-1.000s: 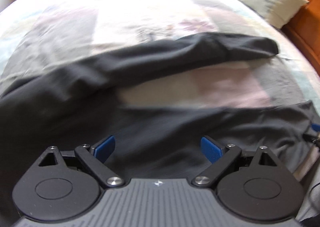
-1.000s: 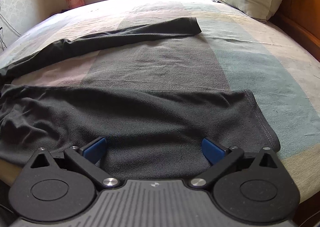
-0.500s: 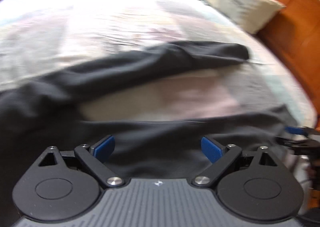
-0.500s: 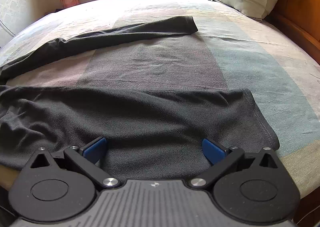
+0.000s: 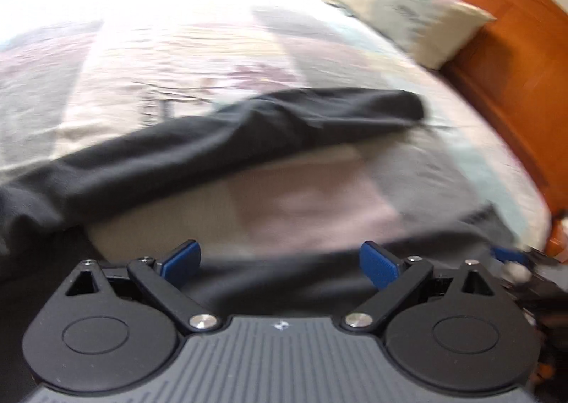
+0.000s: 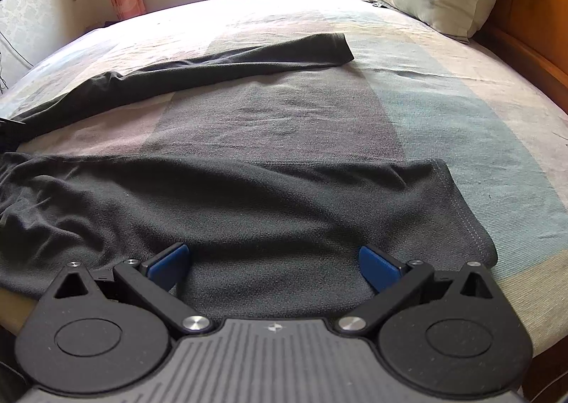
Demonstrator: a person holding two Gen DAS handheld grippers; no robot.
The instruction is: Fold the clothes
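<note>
Dark trousers [image 6: 269, 211] lie spread beneath the wide-open right gripper [image 6: 273, 266]

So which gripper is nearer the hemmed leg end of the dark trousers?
Right. The right gripper hovers open over the near leg, just beside the hemmed leg end. The left gripper, also open, sits further along the leg, toward the waist.

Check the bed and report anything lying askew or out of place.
The dark trousers lie splayed, not flat together: the far leg angles away across the bedspread, leaving a bare wedge between the legs, and the near leg is wrinkled toward the left. Both claws are open. Nothing looks spilled or damaged.
</note>
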